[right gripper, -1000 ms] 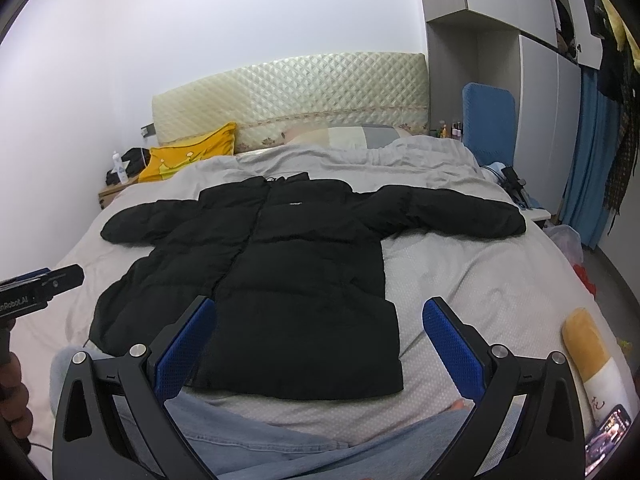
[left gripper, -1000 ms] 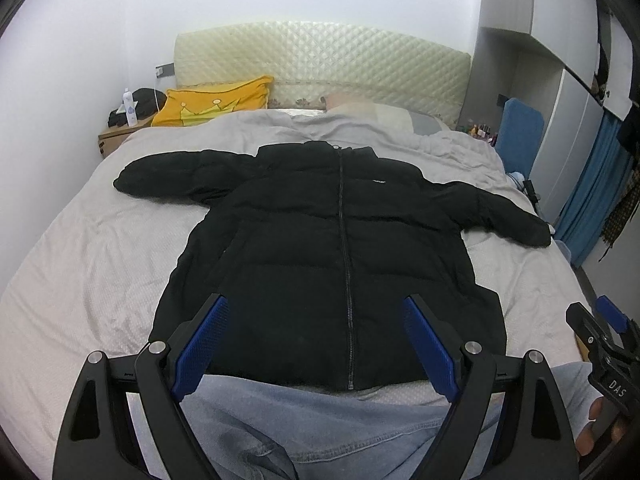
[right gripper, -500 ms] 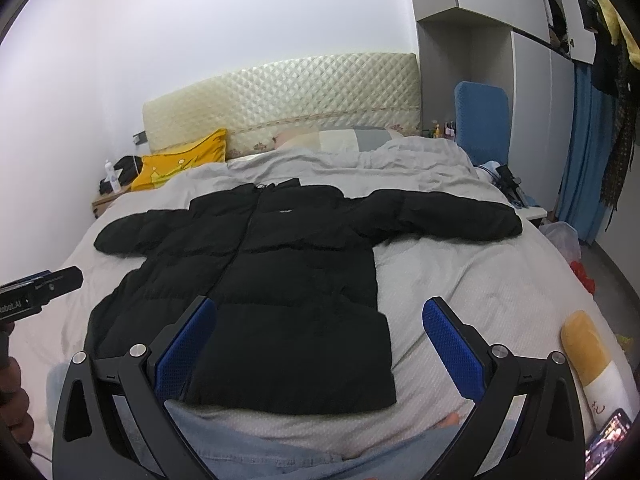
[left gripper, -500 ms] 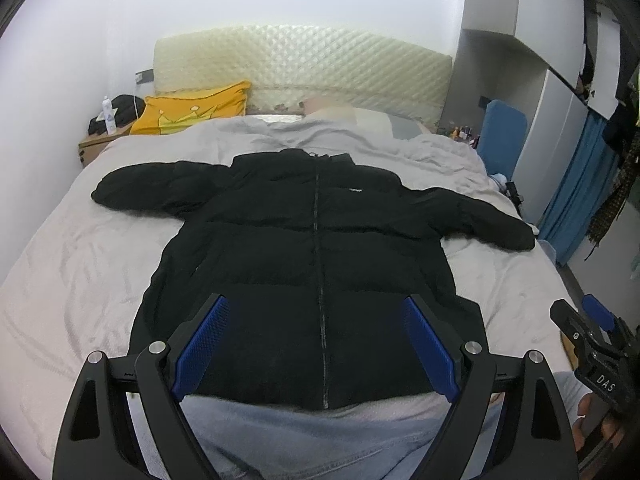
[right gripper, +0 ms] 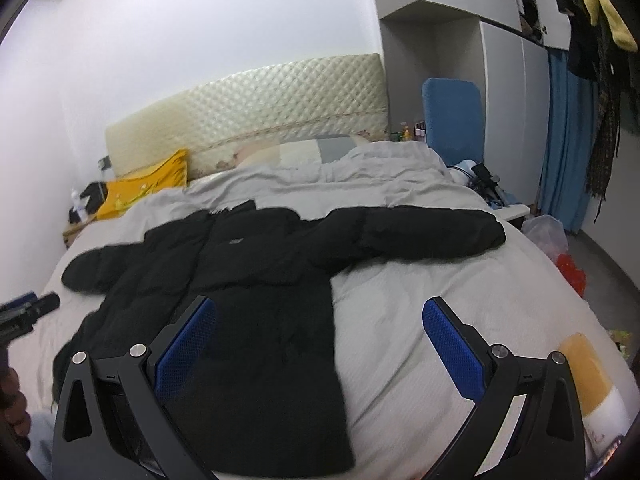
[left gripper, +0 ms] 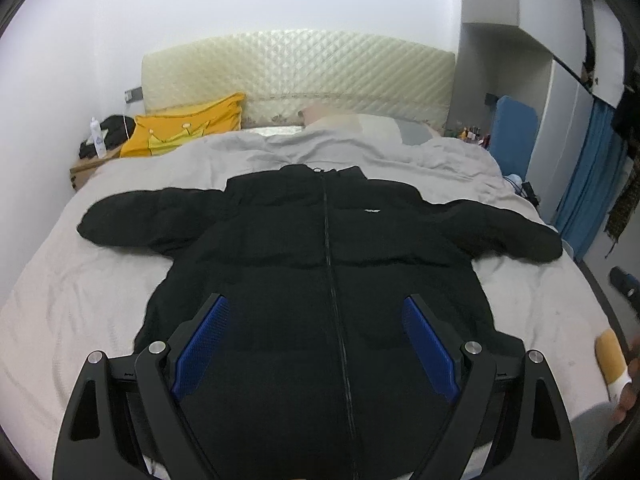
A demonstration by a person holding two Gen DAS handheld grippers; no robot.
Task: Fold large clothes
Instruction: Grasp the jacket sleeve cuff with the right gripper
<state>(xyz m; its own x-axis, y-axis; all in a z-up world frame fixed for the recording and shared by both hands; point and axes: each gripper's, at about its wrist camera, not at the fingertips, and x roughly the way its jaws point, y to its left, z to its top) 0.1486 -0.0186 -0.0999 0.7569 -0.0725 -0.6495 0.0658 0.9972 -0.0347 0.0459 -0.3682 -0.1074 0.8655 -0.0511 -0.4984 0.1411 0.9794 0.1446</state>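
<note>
A black puffer jacket [left gripper: 320, 264] lies flat and zipped on the grey bed [left gripper: 80, 304], both sleeves spread out sideways. My left gripper [left gripper: 316, 320] hovers open above the jacket's lower front, its blue pads either side of the zip, holding nothing. In the right wrist view the jacket [right gripper: 256, 280] fills the left half, its right sleeve [right gripper: 424, 232] stretched toward the bed's right side. My right gripper [right gripper: 320, 320] is open over the jacket's right hem edge and bare sheet, empty. The left gripper's tip [right gripper: 28, 312] shows at the left edge.
A yellow pillow [left gripper: 184, 128] and quilted headboard [left gripper: 296, 68] stand at the bed's head. A nightstand with a bottle [left gripper: 96, 142] sits far left. A blue chair [right gripper: 452, 120], wardrobe and blue curtain [right gripper: 568, 152] line the right. An orange-and-white cushion [right gripper: 588, 376] lies at the bed's right edge.
Both grippers have moved forward and lower over the jacket; it looks larger now, and the denim-clad legs at the bottom have dropped out of view. Both stay open.
</note>
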